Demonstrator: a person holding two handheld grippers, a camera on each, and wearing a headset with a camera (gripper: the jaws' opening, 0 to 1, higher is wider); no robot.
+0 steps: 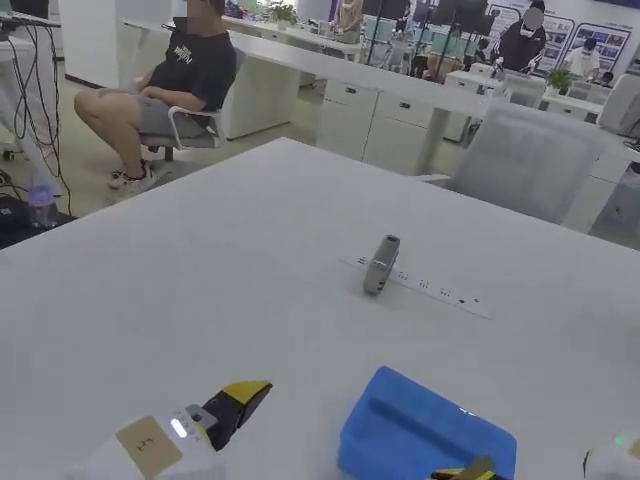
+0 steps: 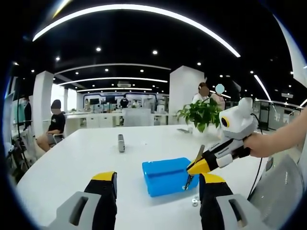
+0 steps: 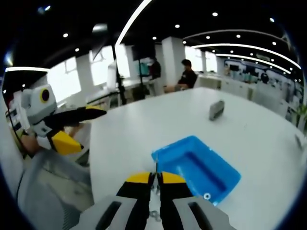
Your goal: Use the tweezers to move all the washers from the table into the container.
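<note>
The right tool (image 3: 157,176) is clamping the tweezers (image 2: 193,168) between nearly closed jaws, and the tweezer tips are pointing down at the right-hand rim of the blue container (image 1: 362,438). The container is sitting close to the near edge of the white tabletop (image 1: 200,280). One washer (image 3: 207,196) is lying inside it, against a wall. A couple of small washers (image 2: 194,201) are resting on the tabletop just beside the container, on the side toward the near edge. The left tool (image 2: 157,177) is hovering left of the container with its jaws spread wide, gripping nothing. A small grey object (image 1: 381,264) is lying farther out toward the tabletop's middle.
</note>
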